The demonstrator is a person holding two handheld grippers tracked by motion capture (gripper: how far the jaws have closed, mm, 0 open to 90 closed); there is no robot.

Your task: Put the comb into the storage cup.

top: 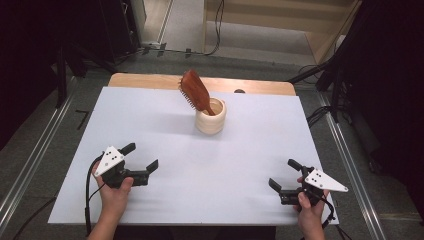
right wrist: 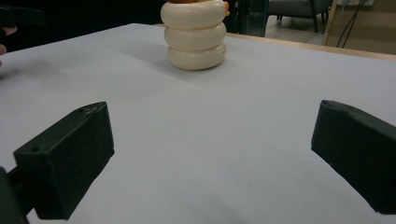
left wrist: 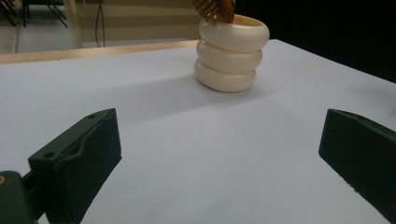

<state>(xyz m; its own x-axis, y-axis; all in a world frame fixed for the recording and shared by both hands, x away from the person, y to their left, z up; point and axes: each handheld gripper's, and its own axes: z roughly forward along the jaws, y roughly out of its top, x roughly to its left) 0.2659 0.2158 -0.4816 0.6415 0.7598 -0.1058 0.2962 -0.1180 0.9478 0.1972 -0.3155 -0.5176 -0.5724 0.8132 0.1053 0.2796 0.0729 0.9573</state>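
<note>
The left hand-held gripper [top: 141, 156] is held low over the near left part of the tabletop [top: 150, 125], and the right hand-held gripper [top: 283, 173] is held over the near right part, close to the front edge. Bare white surface lies between the two and stretches from each towards the far side, with nothing standing in the way.

A cream holder [top: 210, 116] made of three stacked rounded rings stands upright past the middle of the tabletop, well apart from both grippers and near the wooden far edge. A reddish-brown wooden hairbrush [top: 195, 91] is set in it handle down, its head tilted to the left above the rim, bristles facing down and left.

Both grippers are spread wide, jaws far apart; nothing is held or touched between them.
</note>
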